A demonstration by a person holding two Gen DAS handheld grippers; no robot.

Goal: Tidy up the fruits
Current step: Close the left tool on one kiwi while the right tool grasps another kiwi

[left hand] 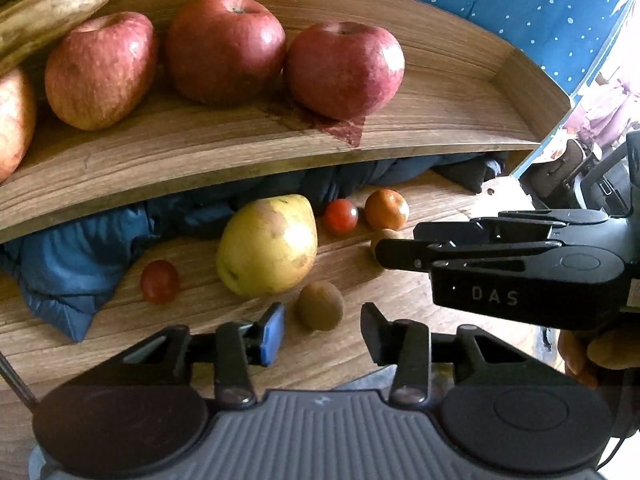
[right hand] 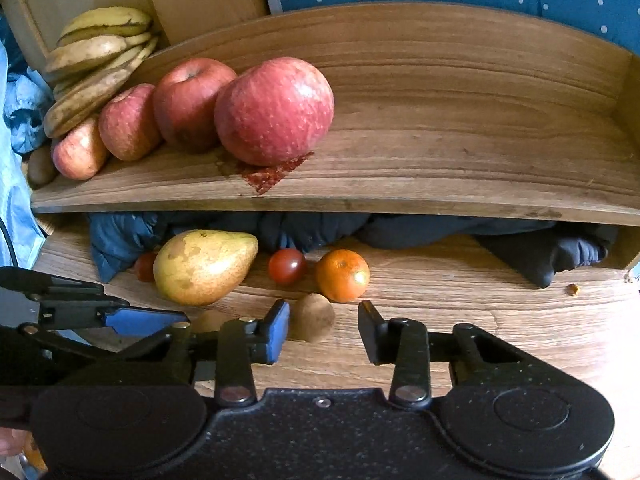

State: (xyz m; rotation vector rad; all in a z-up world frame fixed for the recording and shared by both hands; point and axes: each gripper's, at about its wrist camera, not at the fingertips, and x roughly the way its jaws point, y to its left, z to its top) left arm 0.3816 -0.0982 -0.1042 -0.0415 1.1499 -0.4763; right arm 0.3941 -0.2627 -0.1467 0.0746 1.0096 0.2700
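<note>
Both grippers stand half closed, the left gripper [left hand: 322,330] around one kiwi [left hand: 320,306] and the right gripper [right hand: 323,330] around another kiwi [right hand: 314,317], pads apart from them, on the table [right hand: 500,332] below the shelf [right hand: 440,184] with apples [right hand: 274,110].

Legible text, one item: the raised letters "DAS" on the black side of the right hand-held gripper [left hand: 400,256], seen in the left wrist view, just right of the pear [left hand: 268,246]. A small embossed mark sits on the grey ribbed body of the left hand-held gripper [left hand: 322,330]; too small to read. Nothing readable in the right wrist view.
</note>
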